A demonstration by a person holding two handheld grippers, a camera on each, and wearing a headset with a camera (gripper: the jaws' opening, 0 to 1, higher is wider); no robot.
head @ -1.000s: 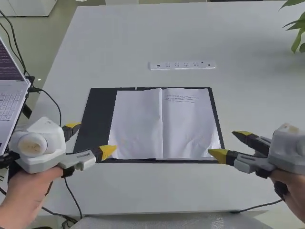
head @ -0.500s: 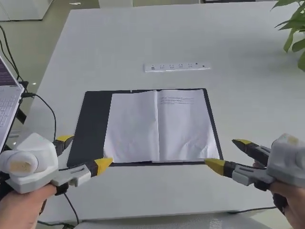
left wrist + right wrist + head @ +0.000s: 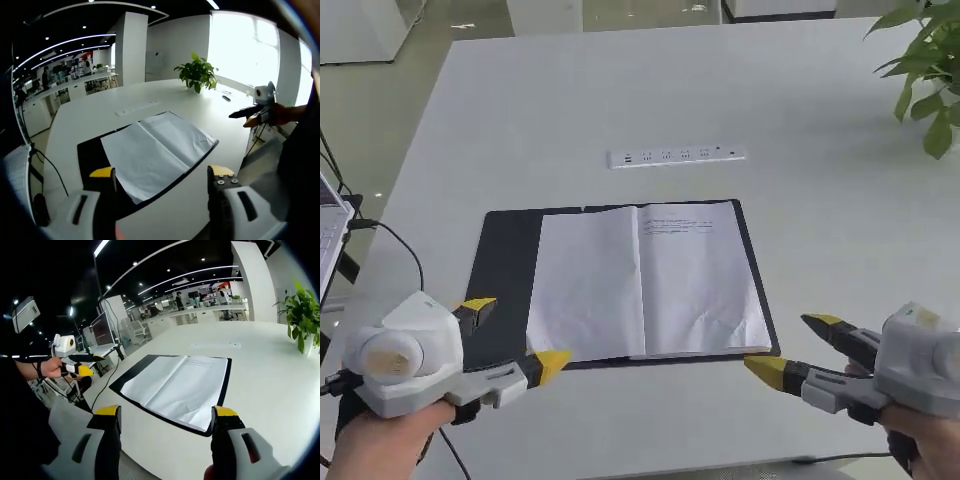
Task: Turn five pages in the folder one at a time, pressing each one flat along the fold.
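Head view | folder [image 3: 508,290] lies open and flat mid-table [image 3: 620,90], no page lifted, same as a second ago | left tongs [image 3: 517,333] and right tongs [image 3: 790,346] both spread, empty, still off the folder's near corners; the camera shifted, not the things | judgement: no turn begun; right-hand page [image 3: 700,280] likely next.

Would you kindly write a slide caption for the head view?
Open left tool and right tool hover by the near corners of an open folder on a white table, power strip beyond.
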